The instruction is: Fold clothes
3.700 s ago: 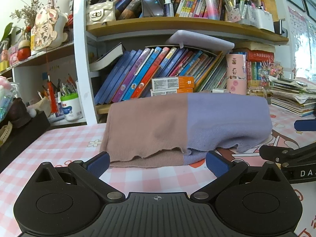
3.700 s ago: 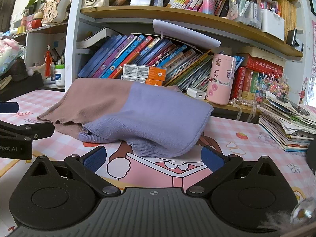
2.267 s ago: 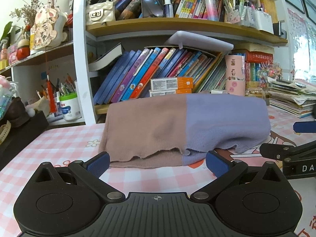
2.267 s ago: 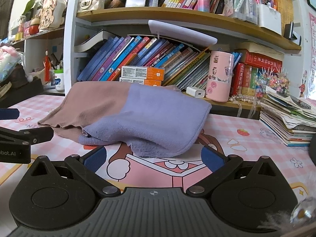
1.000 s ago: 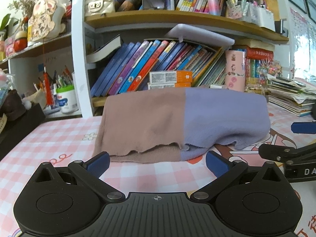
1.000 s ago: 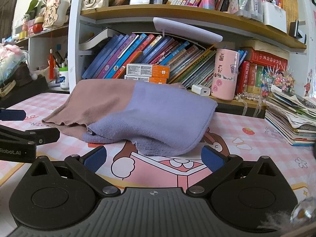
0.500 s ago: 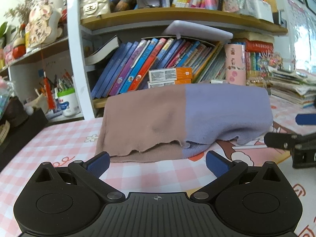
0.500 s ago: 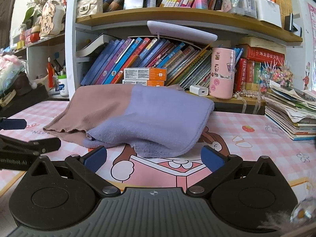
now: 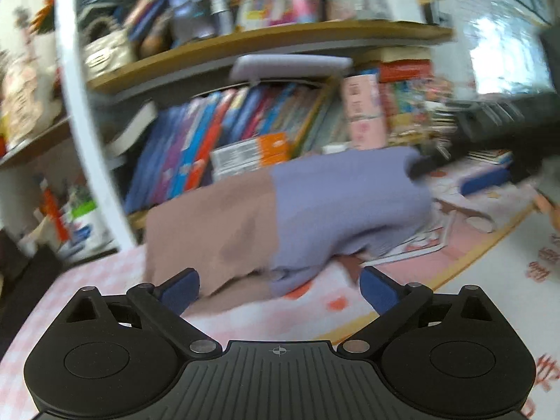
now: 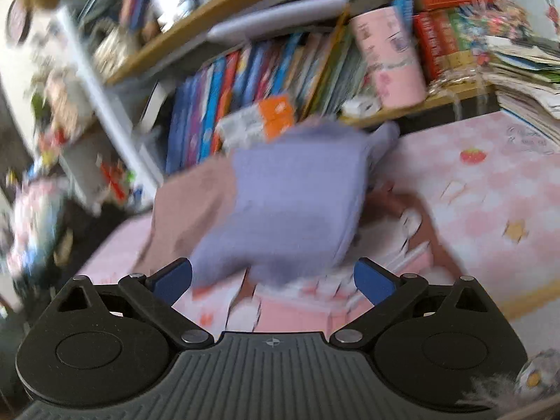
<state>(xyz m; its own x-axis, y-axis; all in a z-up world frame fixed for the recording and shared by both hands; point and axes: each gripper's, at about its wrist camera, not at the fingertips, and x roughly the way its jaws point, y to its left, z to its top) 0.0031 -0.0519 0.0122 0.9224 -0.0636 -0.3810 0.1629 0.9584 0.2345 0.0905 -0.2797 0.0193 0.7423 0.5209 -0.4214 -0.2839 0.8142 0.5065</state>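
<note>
**Desk:** What do the grippers show at this instant?

**Photographer:** The left gripper stands with its blue-padded fingers spread wide and nothing between them, tilted over a pink checked tablecloth. The right gripper is likewise spread wide and empty, its own blue pads apart above a pink cartoon mat. Both views are smeared by motion blur and canted.

**Desk:** And the garment?

**Photographer:** A folded two-tone sweater, tan on its left half and lavender on its right, lies on the table just ahead of both grippers. In the left wrist view its wavy tan hem sits right beyond the left fingertip. In the right wrist view the lavender half fills the middle, its near edge just past the pads; whether anything touches it is too blurred to tell.

**Desk:** Anything else near it?

**Photographer:** In the left wrist view a dark shape, seemingly the other gripper, sits by the sweater's far right corner; contact cannot be judged.

**Desk:** The background?

**Photographer:** A bookshelf of leaning books rises behind the sweater, with a pink tumbler on its lower ledge and a stack of papers at the right.
</note>
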